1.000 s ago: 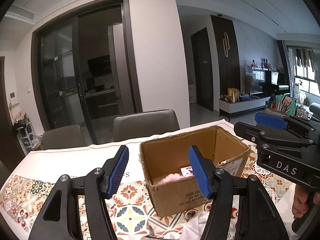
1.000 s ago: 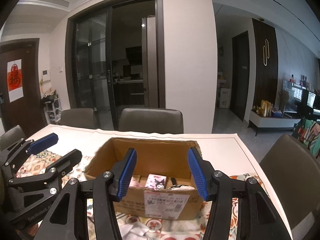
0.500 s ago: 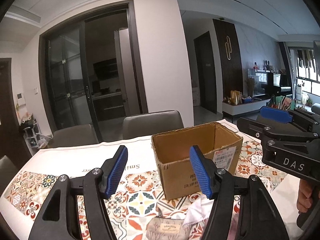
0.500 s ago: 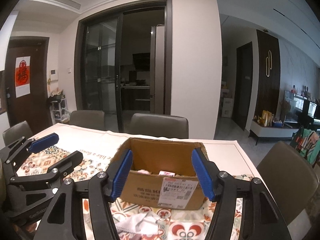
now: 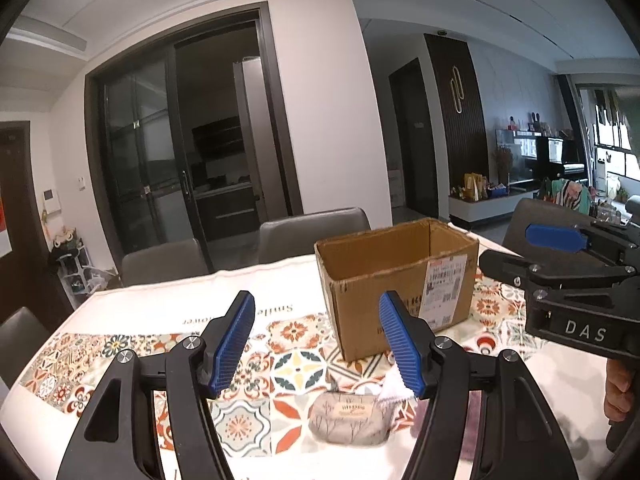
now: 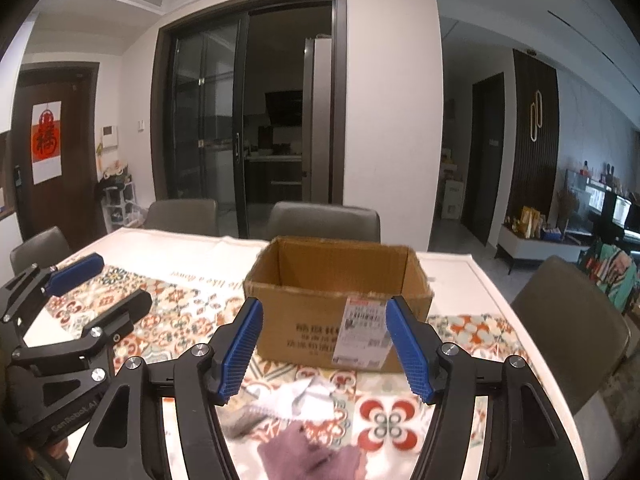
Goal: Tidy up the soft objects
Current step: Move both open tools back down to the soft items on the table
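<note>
An open cardboard box [image 5: 400,280] stands on the patterned tablecloth; it also shows in the right wrist view [image 6: 340,304]. In front of it lie a grey printed pouch [image 5: 350,420], a white cloth [image 6: 296,396] and a purple cloth [image 6: 312,456]. My left gripper [image 5: 318,344] is open and empty, above the table before the pouch. My right gripper [image 6: 324,348] is open and empty, above the white and purple cloths. The box's inside is hidden from here.
The table [image 5: 160,320] has a white runner at the far side. Grey chairs [image 6: 324,220] stand behind it and one at the right [image 6: 568,320]. Glass sliding doors lie beyond. Each gripper shows in the other's view, the right [image 5: 576,280] and the left [image 6: 68,320].
Both grippers have pulled back from the box and lowered; the box's contents are no longer seen, and the pouch and cloths in front have come into view. Both stay open.
</note>
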`<state>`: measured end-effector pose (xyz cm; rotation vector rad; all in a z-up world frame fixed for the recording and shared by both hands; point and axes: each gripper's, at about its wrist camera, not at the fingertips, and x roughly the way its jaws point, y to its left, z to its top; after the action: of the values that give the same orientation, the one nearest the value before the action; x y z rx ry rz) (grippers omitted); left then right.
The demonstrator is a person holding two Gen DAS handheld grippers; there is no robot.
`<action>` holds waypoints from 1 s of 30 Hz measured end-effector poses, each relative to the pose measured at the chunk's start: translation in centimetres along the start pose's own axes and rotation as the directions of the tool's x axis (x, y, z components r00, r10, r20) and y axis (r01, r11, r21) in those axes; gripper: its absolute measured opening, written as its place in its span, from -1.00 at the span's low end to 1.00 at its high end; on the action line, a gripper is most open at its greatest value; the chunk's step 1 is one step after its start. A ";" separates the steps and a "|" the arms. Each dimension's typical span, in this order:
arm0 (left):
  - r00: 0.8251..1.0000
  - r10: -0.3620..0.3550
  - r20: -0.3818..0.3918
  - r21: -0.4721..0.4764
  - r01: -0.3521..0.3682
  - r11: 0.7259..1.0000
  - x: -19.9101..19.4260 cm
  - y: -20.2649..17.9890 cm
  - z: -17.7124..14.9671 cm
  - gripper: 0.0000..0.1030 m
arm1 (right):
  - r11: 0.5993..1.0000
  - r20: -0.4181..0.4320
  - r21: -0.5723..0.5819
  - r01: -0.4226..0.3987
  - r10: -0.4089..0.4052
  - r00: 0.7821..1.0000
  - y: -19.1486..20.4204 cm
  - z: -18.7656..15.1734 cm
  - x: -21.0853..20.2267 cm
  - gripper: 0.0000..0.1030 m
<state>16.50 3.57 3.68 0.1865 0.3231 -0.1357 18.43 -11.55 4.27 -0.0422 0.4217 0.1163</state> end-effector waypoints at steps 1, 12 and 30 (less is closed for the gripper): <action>1.000 -0.002 -0.005 0.002 0.002 1.000 -0.1 0.0 -0.3 0.25 | 1.000 -0.014 0.003 -0.004 0.004 1.000 0.1 -0.3 0.0 0.27; 0.994 -0.024 -0.103 0.038 0.028 0.999 0.0 -0.4 -4.8 0.25 | 1.000 -0.173 0.014 -0.013 0.016 0.985 0.8 -5.3 1.3 0.27; 0.973 -0.078 -0.217 0.168 0.116 0.979 2.6 -1.5 -9.5 0.25 | 0.999 -0.409 0.020 -0.034 0.039 0.912 1.5 -11.4 5.4 0.27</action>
<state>15.78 3.81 -6.27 0.3653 0.5314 -0.2434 18.54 -10.26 -8.38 -0.0467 0.8449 0.1420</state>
